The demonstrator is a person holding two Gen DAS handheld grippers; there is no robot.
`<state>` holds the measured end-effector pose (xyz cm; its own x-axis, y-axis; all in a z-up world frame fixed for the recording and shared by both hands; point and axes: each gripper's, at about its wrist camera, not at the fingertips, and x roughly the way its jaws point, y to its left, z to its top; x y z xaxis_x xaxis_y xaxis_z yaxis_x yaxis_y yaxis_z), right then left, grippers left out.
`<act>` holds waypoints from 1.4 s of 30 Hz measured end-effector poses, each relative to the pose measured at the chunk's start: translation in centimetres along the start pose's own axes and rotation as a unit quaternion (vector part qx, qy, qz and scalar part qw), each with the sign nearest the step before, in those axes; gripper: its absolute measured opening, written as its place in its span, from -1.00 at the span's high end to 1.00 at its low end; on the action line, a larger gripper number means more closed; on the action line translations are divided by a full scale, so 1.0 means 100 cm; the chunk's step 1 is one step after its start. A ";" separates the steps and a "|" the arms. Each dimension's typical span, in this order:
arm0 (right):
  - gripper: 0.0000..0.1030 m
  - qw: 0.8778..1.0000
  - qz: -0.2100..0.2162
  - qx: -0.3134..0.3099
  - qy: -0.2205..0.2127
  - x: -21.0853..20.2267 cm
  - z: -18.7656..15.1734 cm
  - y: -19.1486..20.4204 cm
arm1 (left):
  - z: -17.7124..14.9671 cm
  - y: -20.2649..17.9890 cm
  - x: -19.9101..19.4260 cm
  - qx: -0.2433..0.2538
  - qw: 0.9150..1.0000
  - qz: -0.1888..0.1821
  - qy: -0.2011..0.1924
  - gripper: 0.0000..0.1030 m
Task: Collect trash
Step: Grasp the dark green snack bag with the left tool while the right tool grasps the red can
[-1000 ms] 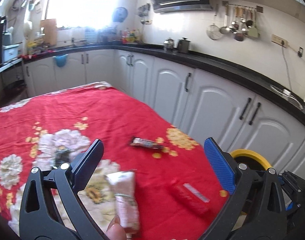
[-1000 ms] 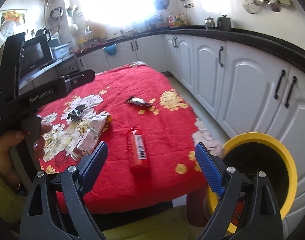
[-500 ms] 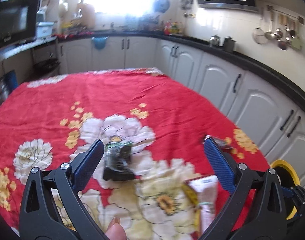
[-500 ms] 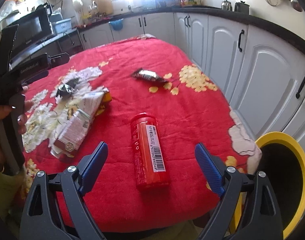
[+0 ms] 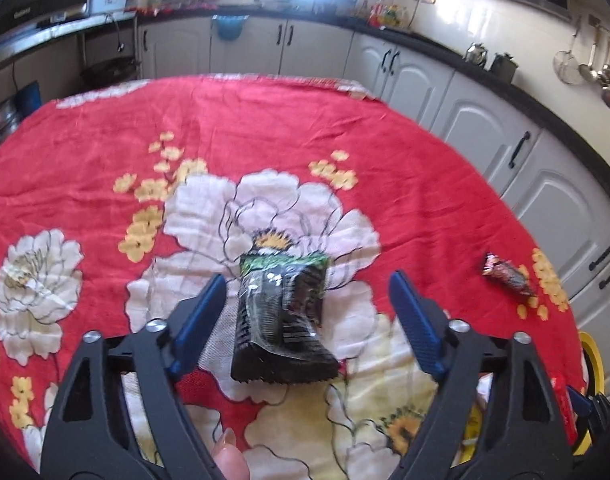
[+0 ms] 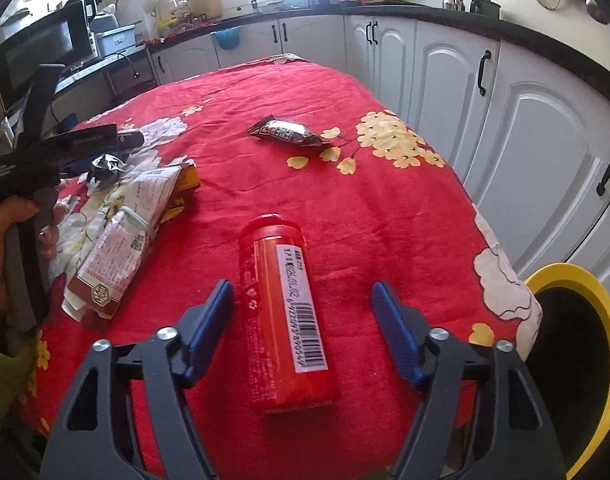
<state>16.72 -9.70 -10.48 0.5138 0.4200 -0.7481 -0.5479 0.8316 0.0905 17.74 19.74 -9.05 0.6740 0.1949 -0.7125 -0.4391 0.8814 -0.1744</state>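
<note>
Trash lies scattered over the bench (image 6: 385, 208), which wears a red cloth with big pale flowers. Going from left to right in the right wrist view, we see a hand (image 6: 5, 236) at the far left gripping the left tool (image 5: 305, 300), whose fingers stand wide apart with nothing between them. In its own view that tool hovers just above a black and green packet (image 5: 283, 316), one blue pad on each side of it, not touching. Next to it in the right wrist view lies a crumpled pale wrapper (image 6: 125, 240) with a yellow edge showing under its far end. Nearer the middle we find a red can (image 6: 285, 320) on its side, barcode label up, lying lengthwise between the wide-open fingers of our right tool (image 6: 303, 304); neither pad touches it. Farther back on the cloth rests a small dark candy wrapper (image 6: 287, 133), well apart from the can. At the far right, below the bench edge, stands a bin with a yellow rim (image 6: 609, 320), beside white cabinet doors (image 6: 545, 152).
</note>
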 end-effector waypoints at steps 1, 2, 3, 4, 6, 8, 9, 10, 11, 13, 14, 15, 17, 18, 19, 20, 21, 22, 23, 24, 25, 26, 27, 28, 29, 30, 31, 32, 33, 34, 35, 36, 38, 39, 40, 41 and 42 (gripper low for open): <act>-0.18 1.000 -0.002 -0.001 -0.002 -0.001 -0.001 0.000 | 0.000 0.002 0.003 -0.005 1.000 0.000 0.006 -0.22; -0.07 1.000 -0.001 0.000 -0.004 -0.002 -0.002 -0.001 | -0.001 0.005 0.007 -0.012 1.000 -0.001 0.015 -0.12; 0.02 1.000 0.000 0.001 -0.005 -0.002 -0.003 -0.002 | -0.001 0.007 0.009 -0.017 1.000 0.000 0.019 -0.09; 0.07 1.000 0.000 0.002 -0.007 -0.004 -0.004 -0.002 | -0.001 0.009 0.009 -0.022 1.000 -0.001 0.020 -0.03; 0.27 1.000 0.000 0.003 -0.010 -0.005 -0.006 -0.003 | -0.002 0.010 0.011 -0.022 1.000 0.002 0.021 0.10; 0.34 1.000 0.001 0.008 -0.013 -0.006 -0.007 -0.004 | -0.003 0.012 0.011 -0.024 0.999 0.005 0.021 0.26; 0.38 1.000 0.003 0.012 -0.015 -0.007 -0.008 -0.005 | -0.003 0.012 0.010 -0.025 0.999 0.004 0.020 0.28; 0.38 1.000 0.004 0.014 -0.017 -0.008 -0.009 -0.006 | -0.005 0.014 0.009 -0.026 0.999 0.003 0.019 0.30; 0.38 1.000 0.006 0.017 -0.019 -0.009 -0.010 -0.006 | -0.005 0.014 0.009 -0.028 0.999 0.003 0.018 0.35; 0.39 0.999 0.009 0.021 -0.023 -0.011 -0.011 -0.007 | -0.007 0.015 0.006 -0.029 0.999 0.002 0.016 0.40; 0.39 0.999 0.011 0.024 -0.026 -0.013 -0.012 -0.007 | -0.007 0.015 0.005 -0.028 0.999 0.000 0.015 0.43; 0.39 0.999 0.014 0.026 -0.029 -0.015 -0.012 -0.008 | -0.008 0.015 0.003 -0.027 1.000 -0.003 0.014 0.44; 0.39 0.999 0.017 0.029 -0.031 -0.017 -0.013 -0.009 | -0.009 0.014 0.000 -0.024 1.000 -0.011 0.012 0.48; 0.39 0.999 0.017 0.031 -0.034 -0.019 -0.013 -0.010 | -0.009 0.014 -0.002 -0.023 1.000 -0.014 0.010 0.49; 0.39 0.999 0.018 0.033 -0.036 -0.021 -0.013 -0.010 | -0.010 0.014 -0.004 -0.023 1.000 -0.017 0.007 0.50; 0.39 0.998 0.019 0.036 -0.039 -0.024 -0.013 -0.012 | -0.011 0.013 -0.009 -0.022 1.000 -0.020 0.003 0.51; 0.39 0.998 0.020 0.040 -0.043 -0.027 -0.013 -0.014 | -0.011 0.012 -0.013 -0.019 1.000 -0.022 -0.002 0.51; 0.39 0.998 0.021 0.043 -0.046 -0.029 -0.013 -0.016 | -0.012 0.008 -0.019 -0.013 1.000 -0.026 -0.008 0.52; 0.39 0.998 0.022 0.045 -0.049 -0.032 -0.013 -0.017 | -0.012 0.005 -0.022 -0.008 1.000 -0.028 -0.011 0.52; 0.39 0.997 0.022 0.048 -0.052 -0.035 -0.013 -0.019 | -0.013 0.001 -0.026 -0.003 0.999 -0.033 -0.014 0.52; 0.39 0.997 0.022 0.051 -0.056 -0.038 -0.013 -0.021 | -0.013 -0.003 -0.031 0.003 0.999 -0.039 -0.018 0.52; 0.39 0.997 0.022 0.053 -0.059 -0.041 -0.012 -0.023 | -0.013 -0.008 -0.037 0.009 0.999 -0.045 -0.023 0.52; 0.39 0.996 0.023 0.055 -0.062 -0.045 -0.012 -0.025 | -0.014 -0.010 -0.041 0.011 0.998 -0.048 -0.025 0.52; 0.39 0.996 0.023 0.058 -0.066 -0.048 -0.012 -0.026 | -0.014 -0.014 -0.046 0.011 0.998 -0.058 -0.027 0.52; 0.39 0.996 0.023 0.060 -0.068 -0.050 -0.011 -0.027 | -0.014 -0.019 -0.048 0.013 0.997 -0.066 -0.026 0.52; 0.39 0.995 0.023 0.062 -0.072 -0.054 -0.011 -0.030 | -0.015 -0.024 -0.051 0.017 0.997 -0.073 -0.027 0.52; 0.39 0.995 0.022 0.064 -0.076 -0.058 -0.010 -0.032 | -0.017 -0.032 -0.056 0.025 0.996 -0.080 -0.030 0.52; 0.39 0.994 0.022 0.066 -0.079 -0.061 -0.010 -0.033 | -0.018 -0.038 -0.059 0.030 0.995 -0.085 -0.032 0.52; 0.39 0.994 0.021 0.067 -0.083 -0.065 -0.009 -0.035 | -0.019 -0.044 -0.063 0.036 0.995 -0.090 -0.035 0.52; 0.39 0.994 0.021 0.069 -0.086 -0.069 -0.009 -0.037 | -0.019 -0.048 -0.066 0.040 0.994 -0.094 -0.036 0.52; 0.39 0.993 0.020 0.070 -0.089 -0.072 -0.009 -0.039 | -0.020 -0.055 -0.071 0.045 0.993 -0.103 -0.039 0.52; 0.39 0.993 0.019 0.072 -0.093 -0.075 -0.009 -0.041 | -0.020 -0.059 -0.074 0.049 0.992 -0.106 -0.041 0.52; 0.39 0.992 0.017 0.076 -0.098 -0.081 -0.010 -0.046 | -0.022 -0.068 -0.081 0.058 0.990 -0.116 -0.047 0.52; 0.39 0.992 0.015 0.078 -0.101 -0.085 -0.010 -0.049 | -0.022 -0.073 -0.085 0.063 0.989 -0.120 -0.051 0.52; 0.39 0.991 0.014 0.079 -0.103 -0.087 -0.011 -0.051 | -0.023 -0.078 -0.089 0.066 0.988 -0.127 -0.052 0.52; 0.39 0.991 0.011 0.082 -0.106 -0.091 -0.011 -0.055 | -0.023 -0.082 -0.092 0.069 0.987 -0.133 -0.053 0.52; 0.39 0.991 0.009 0.084 -0.108 -0.093 -0.012 -0.058 | -0.024 -0.086 -0.094 0.072 0.986 -0.138 -0.053 0.52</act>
<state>14.28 -18.86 -4.84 0.6439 0.4885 -0.5889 -0.4500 0.8642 0.2248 13.72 9.31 -2.45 0.8181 -0.0241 -0.5746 -0.1458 0.9578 -0.2477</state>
